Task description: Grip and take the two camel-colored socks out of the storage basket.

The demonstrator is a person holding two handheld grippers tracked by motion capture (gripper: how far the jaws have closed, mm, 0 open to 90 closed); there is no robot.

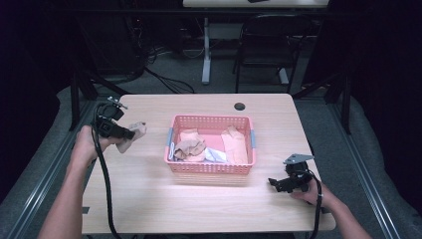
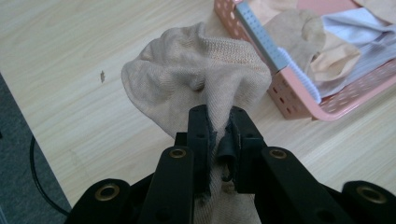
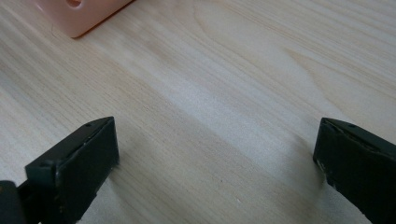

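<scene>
My left gripper (image 1: 130, 133) is shut on a beige sock (image 1: 132, 138), held just left of the pink basket (image 1: 211, 168). In the left gripper view the sock (image 2: 187, 79) bunches up from between the two jaws of that gripper (image 2: 219, 126) and droops over the table. The basket (image 2: 322, 109) holds more beige socks (image 1: 235, 144) and a pale grey-white cloth (image 1: 215, 155). My right gripper (image 1: 273, 182) rests low near the table's front right. Its jaws stand wide apart in the right gripper view (image 3: 215, 154), with only bare wood between them.
The wooden table (image 1: 149, 194) has a round cable hole (image 1: 240, 106) at the back. A corner of the basket (image 3: 79, 18) lies ahead of the right gripper. A dark chair (image 1: 266, 47) and another table's leg stand beyond the far edge. Cables trail from both grippers.
</scene>
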